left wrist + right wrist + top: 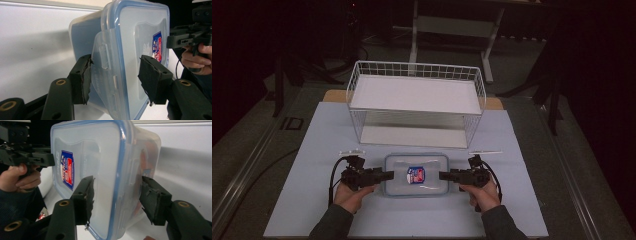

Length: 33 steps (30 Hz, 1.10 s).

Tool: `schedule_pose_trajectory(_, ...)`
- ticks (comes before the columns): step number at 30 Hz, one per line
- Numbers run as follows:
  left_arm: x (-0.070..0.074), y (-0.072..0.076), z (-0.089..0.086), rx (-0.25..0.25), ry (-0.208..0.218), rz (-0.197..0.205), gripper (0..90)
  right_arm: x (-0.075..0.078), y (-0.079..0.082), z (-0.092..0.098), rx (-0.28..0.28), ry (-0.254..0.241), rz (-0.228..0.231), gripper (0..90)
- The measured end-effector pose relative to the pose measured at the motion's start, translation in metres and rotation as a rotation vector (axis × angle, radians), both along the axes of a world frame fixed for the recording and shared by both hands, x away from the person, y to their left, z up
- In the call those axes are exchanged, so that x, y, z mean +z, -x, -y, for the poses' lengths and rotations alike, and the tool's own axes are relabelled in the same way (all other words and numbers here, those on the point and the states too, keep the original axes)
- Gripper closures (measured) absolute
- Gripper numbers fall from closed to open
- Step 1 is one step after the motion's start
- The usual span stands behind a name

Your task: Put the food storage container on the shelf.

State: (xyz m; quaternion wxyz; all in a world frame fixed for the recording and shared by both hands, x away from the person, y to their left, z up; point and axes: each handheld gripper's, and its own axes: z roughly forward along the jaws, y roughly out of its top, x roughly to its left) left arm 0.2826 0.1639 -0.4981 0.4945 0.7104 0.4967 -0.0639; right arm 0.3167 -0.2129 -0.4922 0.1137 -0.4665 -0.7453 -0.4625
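A clear plastic container (432,169) with a blue-edged lid and a red and blue label (415,175) lies on the white mat near the front. My left gripper (389,175) is at its left end and my right gripper (442,175) at its right end. In the left gripper view the jaws of the left gripper (115,72) sit above and below the container (130,37), pads touching the lid and the clasp flap. In the right gripper view the right gripper (116,195) clamps the container (105,155) the same way, one pad on the lid and one underneath.
A white wire shelf basket (414,70) stands behind the container, open toward me, with an upper and a lower white board. Two thin white strips (352,151) (485,151) lie on the mat (312,200) beside its front corners. The dark table edge runs around the mat.
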Motion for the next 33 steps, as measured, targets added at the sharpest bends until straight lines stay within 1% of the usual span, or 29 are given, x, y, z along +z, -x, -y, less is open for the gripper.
schedule_pose_trajectory(1,0.000,0.000,0.000,0.000,0.000,0.000,45.8,0.000,0.001,0.002,0.005,-0.006,0.004,47.6)
schedule_pose_trajectory(2,0.000,0.002,-0.002,-0.009,0.009,0.008,46.4,0.000,0.002,0.003,0.010,-0.013,0.005,48.1)
schedule_pose_trajectory(4,-0.002,0.005,-0.005,-0.021,0.024,0.023,48.5,0.000,0.005,0.004,0.025,-0.013,0.018,48.8)
schedule_pose_trajectory(5,-0.002,0.005,-0.005,-0.021,0.024,0.023,49.0,0.000,0.005,0.004,0.025,-0.013,0.018,48.8)
schedule_pose_trajectory(6,-0.003,0.006,-0.006,-0.025,0.031,0.030,49.2,0.000,0.008,0.006,0.038,-0.020,0.035,49.7)
schedule_pose_trajectory(8,-0.004,0.009,-0.005,-0.016,0.036,0.050,49.2,-0.001,0.010,0.006,0.034,-0.029,0.040,49.8)
schedule_pose_trajectory(9,-0.004,0.009,-0.005,-0.016,0.036,0.050,48.9,-0.002,0.011,0.007,0.031,-0.034,0.042,50.0)
schedule_pose_trajectory(10,-0.004,0.012,-0.003,-0.011,0.019,0.075,48.3,-0.003,0.011,0.007,0.029,-0.038,0.048,50.0)
schedule_pose_trajectory(13,-0.005,0.014,-0.003,-0.006,0.023,0.084,48.3,-0.003,0.012,0.008,0.032,-0.039,0.051,50.2)
schedule_pose_trajectory(15,-0.005,0.015,-0.003,-0.013,0.015,0.099,48.2,-0.002,0.014,0.009,0.043,-0.035,0.067,51.4)
schedule_pose_trajectory(17,-0.005,0.016,-0.002,-0.013,0.012,0.102,48.1,-0.003,0.015,0.009,0.046,-0.034,0.069,51.6)
schedule_pose_trajectory(23,-0.004,0.018,-0.002,-0.003,-0.001,0.112,48.2,-0.003,0.018,0.008,0.033,-0.031,0.083,51.5)
schedule_pose_trajectory(27,-0.003,0.019,-0.001,0.003,-0.006,0.112,48.2,0.000,0.021,0.006,0.009,-0.027,0.095,51.3)
schedule_pose_trajectory(28,-0.002,0.019,-0.001,0.002,-0.015,0.115,48.2,0.001,0.022,0.006,0.007,-0.026,0.101,51.3)
schedule_pose_trajectory(33,0.002,0.021,-0.001,0.007,-0.028,0.130,48.2,0.005,0.024,0.005,0.001,-0.021,0.119,51.3)
